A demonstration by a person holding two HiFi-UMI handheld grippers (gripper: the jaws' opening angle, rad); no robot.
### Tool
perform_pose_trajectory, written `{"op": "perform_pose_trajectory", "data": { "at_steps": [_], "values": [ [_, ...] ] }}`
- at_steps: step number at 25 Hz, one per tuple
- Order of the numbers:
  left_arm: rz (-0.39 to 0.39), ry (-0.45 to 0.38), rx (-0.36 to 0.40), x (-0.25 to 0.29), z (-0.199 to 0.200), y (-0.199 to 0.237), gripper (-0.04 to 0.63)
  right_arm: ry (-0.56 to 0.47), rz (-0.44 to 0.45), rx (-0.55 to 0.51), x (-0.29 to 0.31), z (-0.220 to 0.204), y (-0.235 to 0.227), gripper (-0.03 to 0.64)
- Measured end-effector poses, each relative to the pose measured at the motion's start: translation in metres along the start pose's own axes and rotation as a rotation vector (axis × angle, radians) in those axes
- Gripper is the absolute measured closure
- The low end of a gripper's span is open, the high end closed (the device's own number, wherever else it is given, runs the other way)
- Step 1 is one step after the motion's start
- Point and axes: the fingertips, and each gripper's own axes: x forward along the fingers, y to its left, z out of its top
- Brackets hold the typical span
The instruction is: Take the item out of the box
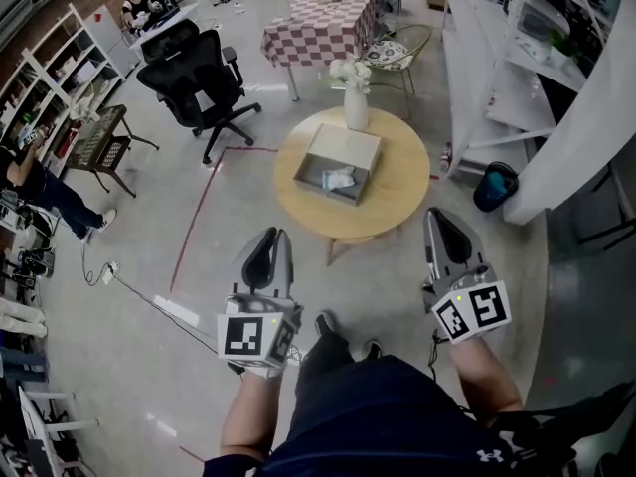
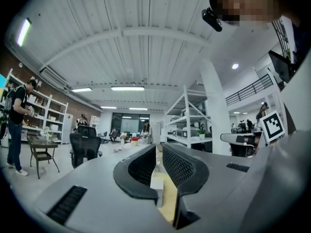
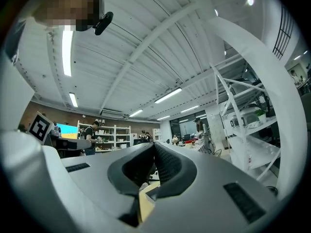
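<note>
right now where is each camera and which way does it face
Head view: on the head, steeply down at table and box; forearms, left gripper, right gripper show.
Left gripper view: on that gripper, along its parted jaws toward the table.
Right gripper view: likewise, jaws together.
Shared: both gripper views catch the ceiling.

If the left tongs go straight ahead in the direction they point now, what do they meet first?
The left tongs would probably meet the near rim of the round wooden table first, then the open box on it. Height is unclear, so they might pass above the rim.
</note>
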Motion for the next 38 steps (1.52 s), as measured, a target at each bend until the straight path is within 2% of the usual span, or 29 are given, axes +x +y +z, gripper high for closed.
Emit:
{"op": "perform_pose_trajectory", "data": {
  "at_steps": [8,16,22,38],
  "values": [
    [0.019,0.012,-0.019,0.034,-0.005,0.018,0.54,0.005,-0.02,-0.013,0.023,-0.004,-0.018,0.604],
    [0.013,-0.024,0.013,0.081,-0.001,0.067,0.54,0.012,-0.058,-0.06,0.071,-0.014,-0.034,0.604],
    [0.011,-0.034,-0.014,0.114,0.002,0.103,0.54,0.012,-0.09,-0.072,0.117,-0.02,-0.039,0.604],
    [-0.098,0.005,-0.065,0.206,-0.026,0.195,0.54,0.082,-0.189,-0.083,0.217,-0.057,-0.025,0.604]
  ]
}}
